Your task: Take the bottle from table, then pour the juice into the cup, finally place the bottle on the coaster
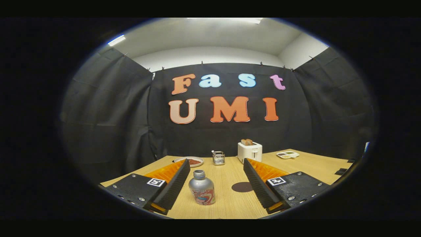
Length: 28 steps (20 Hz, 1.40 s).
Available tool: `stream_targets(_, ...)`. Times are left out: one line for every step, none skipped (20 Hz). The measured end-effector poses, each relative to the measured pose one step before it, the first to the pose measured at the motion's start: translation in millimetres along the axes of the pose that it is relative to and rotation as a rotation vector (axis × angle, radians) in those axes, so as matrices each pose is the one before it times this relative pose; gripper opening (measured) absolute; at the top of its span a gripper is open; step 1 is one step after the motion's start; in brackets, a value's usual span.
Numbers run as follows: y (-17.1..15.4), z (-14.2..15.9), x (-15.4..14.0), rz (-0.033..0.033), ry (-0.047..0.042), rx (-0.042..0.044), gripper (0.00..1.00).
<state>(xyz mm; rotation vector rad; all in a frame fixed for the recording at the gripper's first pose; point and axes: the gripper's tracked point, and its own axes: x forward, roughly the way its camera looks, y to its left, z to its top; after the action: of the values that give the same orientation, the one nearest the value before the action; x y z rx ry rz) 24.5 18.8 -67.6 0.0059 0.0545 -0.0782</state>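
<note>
Bottle (202, 188) stands upright between our hand-held gripper (216, 168) fingers, spread wide to straddle it before closing; coaster (242, 187) adjacent.

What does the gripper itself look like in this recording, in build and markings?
The gripper has two long wedge-shaped fingers with ribbed inner faces. Each sits on a flat black plate with small screws and carries a square black-and-white marker.

Black cloth walls (108, 108) enclose a booth on three sides. Above them, at the top of the frame, a white ceiling (210, 36) carries bright light strips (116, 40). A pale wooden table (227, 194) fills the bottom.
</note>
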Motion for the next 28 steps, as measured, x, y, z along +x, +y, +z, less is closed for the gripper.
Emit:
stream_targets(2.57,-10.71,5.05,0.00722,0.02551,0.00041,0.97)
stream_targets(0.52,-12.79,3.44,0.00436,0.02767,-0.00589,0.97)
stream_targets(-1.62,-8.07,3.3,-0.00708,0.01174,-0.00931,0.97)
stream_targets(-1.86,-6.4,4.29,-0.00779,0.01136,-0.01201,0.97)
stream_targets(0.41,-9.38,4.54,-0.00244,0.01325,-0.00412,0.97)
stream_targets(2.3,-9.18,4.74,0.00228,0.0125,-0.00044,0.97)
stream_targets(1.77,-10.93,4.38,0.00149,0.01868,-0.00056,0.97)
stream_targets(3.19,-7.01,3.79,0.00444,0.00835,-0.00834,0.97)
stream_targets(2.25,-4.37,5.5,-0.00051,0.00352,-0.01038,0.97)
stream_targets(2.86,-11.22,4.43,0.00174,0.01928,-0.01418,0.96)
stream_targets(3.4,-2.42,2.78,0.00521,-0.00152,-0.00697,0.96)
stream_targets(3.79,-2.45,3.75,0.00143,0.00033,-0.00717,0.97)
stream_targets(2.57,-2.93,3.41,0.00121,0.00839,-0.00443,0.97)
stream_targets(3.45,-2.75,3.38,0.00635,0.00958,0.0033,0.96)
stream_targets(4.9,-3.14,3.75,0.01057,0.00446,0.00468,0.97)
stream_targets(3.13,-1.93,3.23,0.00055,0.00111,-0.00809,0.96)
stream_targets(-2.18,-4.88,3.88,-0.01451,0.01233,-0.0054,0.96)
stream_targets(0.45,-5.08,4.42,-0.00457,0.00825,0.00338,0.96)
stream_targets(2.23,-6.64,4.94,0.00266,0.02109,0.00891,0.96)
stream_targets(4.18,-6.88,2.28,0.00992,0.0187,0.00718,0.96)
stream_targets(3.36,-3.54,1.76,0.00475,0.01046,-0.00797,0.97)
stream_targets(-0.36,-5.17,1.1,-0.00267,0.01534,-0.01706,0.96)
stream_targets(0.13,-4.38,0.12,-0.00571,0.01222,-0.01557,0.97)
stream_targets(0.32,-4.3,1.4,-0.00052,0.01147,-0.01269,0.95)
stream_targets(0.8,-4.29,-0.09,0.00236,0.00713,-0.00346,0.95)
stream_targets(1.62,-2.54,1.22,0.00655,0.00164,-0.00068,0.95)
stream_targets(-1.08,-2.97,1.82,-0.00274,0.00777,0.0003,0.94)
stream_targets(-0.66,-1.75,-1.08,0.00012,0.00625,-0.00009,0.92)
